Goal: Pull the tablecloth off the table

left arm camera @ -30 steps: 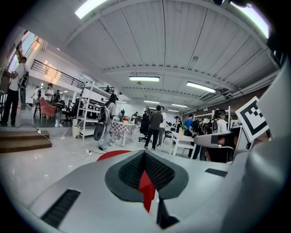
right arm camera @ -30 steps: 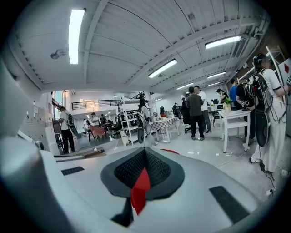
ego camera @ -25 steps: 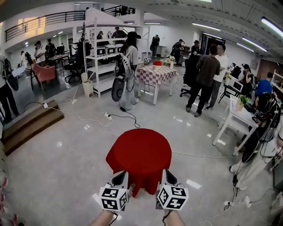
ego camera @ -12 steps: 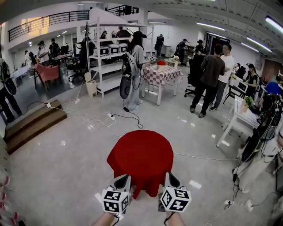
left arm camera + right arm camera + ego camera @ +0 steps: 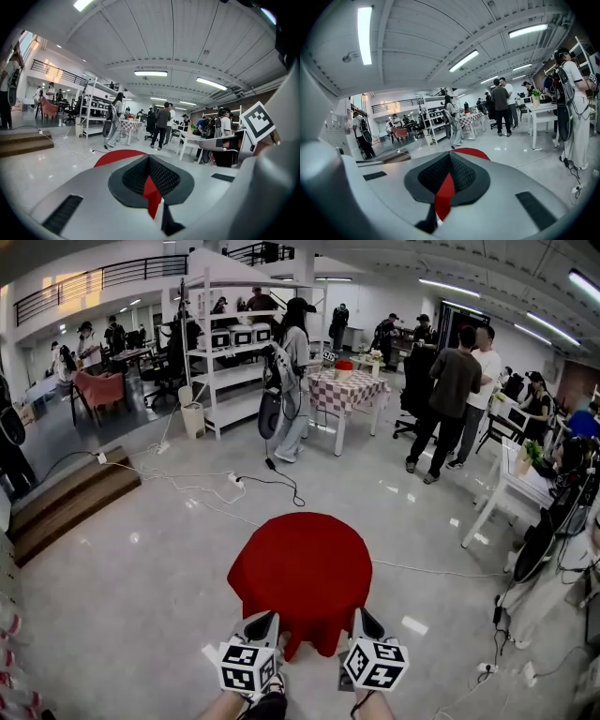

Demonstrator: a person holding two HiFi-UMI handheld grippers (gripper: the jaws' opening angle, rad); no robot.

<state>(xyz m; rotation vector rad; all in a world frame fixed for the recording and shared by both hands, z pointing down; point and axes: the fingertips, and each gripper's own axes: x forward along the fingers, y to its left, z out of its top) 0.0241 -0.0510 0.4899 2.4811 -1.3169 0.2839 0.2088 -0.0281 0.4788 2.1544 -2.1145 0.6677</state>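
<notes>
A red tablecloth [image 5: 302, 566] covers a small round table in the middle of the floor, hanging down over its sides. My left gripper [image 5: 264, 622] and right gripper [image 5: 362, 620] sit side by side at the cloth's near hem. In the left gripper view the left gripper [image 5: 149, 164] is shut with a strip of the red tablecloth [image 5: 152, 199] pinched between its pads. In the right gripper view the right gripper [image 5: 449, 164] is likewise shut on a strip of the red tablecloth [image 5: 443, 197]. The table under the cloth is hidden.
Cables [image 5: 211, 491] run across the glossy floor beyond the table. A checked table [image 5: 347, 390], white shelving [image 5: 230, 352] and several standing people [image 5: 448, 399] are further back. A white desk [image 5: 506, 493] stands at the right, a wooden step [image 5: 66, 502] at the left.
Both grippers have sunk slightly toward the bottom of the head view, still at the near hem. The cloth still lies over the table.
</notes>
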